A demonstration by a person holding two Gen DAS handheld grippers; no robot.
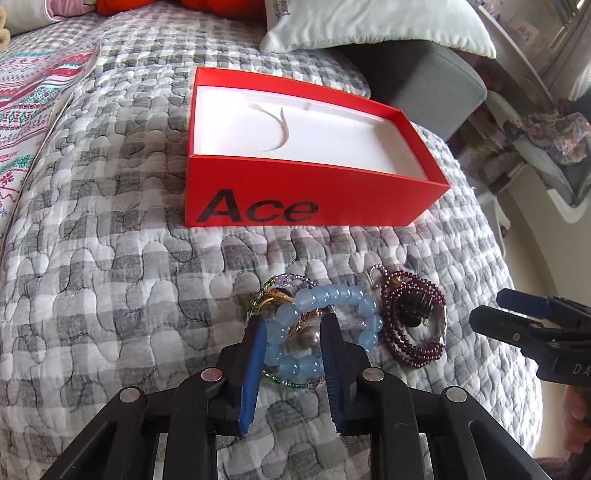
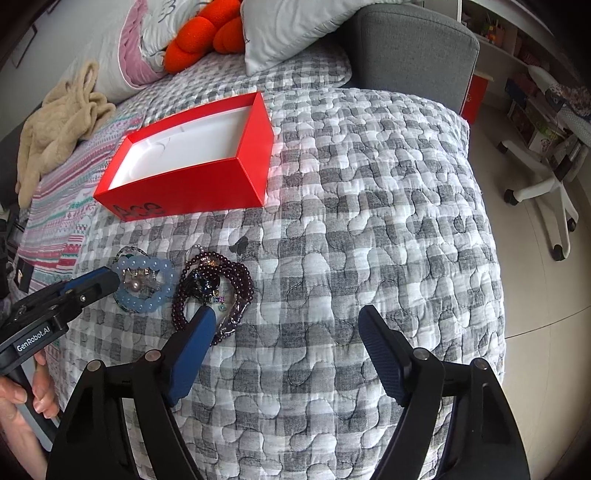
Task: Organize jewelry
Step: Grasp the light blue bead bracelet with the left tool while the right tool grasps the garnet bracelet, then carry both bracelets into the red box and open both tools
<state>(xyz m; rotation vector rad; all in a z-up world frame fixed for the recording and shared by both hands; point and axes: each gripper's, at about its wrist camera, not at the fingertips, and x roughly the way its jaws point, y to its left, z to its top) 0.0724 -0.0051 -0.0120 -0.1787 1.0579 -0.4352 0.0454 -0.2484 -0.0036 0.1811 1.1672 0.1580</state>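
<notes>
A pale blue bead bracelet (image 1: 364,308) lies on the quilt over a small heap of gold and green bead pieces (image 1: 275,291). My left gripper (image 1: 293,325) is partly closed, its jaws either side of the bracelet's left part. I cannot tell whether it grips. A dark red bead necklace (image 1: 410,325) lies just right of it. The red "Ace" box (image 1: 295,192) stands open behind, white inside. In the right wrist view my right gripper (image 2: 286,317) is wide open and empty, right of the necklace (image 2: 236,275) and the bracelet (image 2: 146,284). The box (image 2: 192,184) is far left.
The grey checked quilt (image 1: 110,277) covers the bed. White pillows (image 1: 369,22) and an orange plush (image 2: 199,33) lie at the back. A beige garment (image 2: 59,122) lies left. A grey headboard (image 2: 410,48), a white chair base (image 2: 546,184) and shelves are on the right past the bed edge.
</notes>
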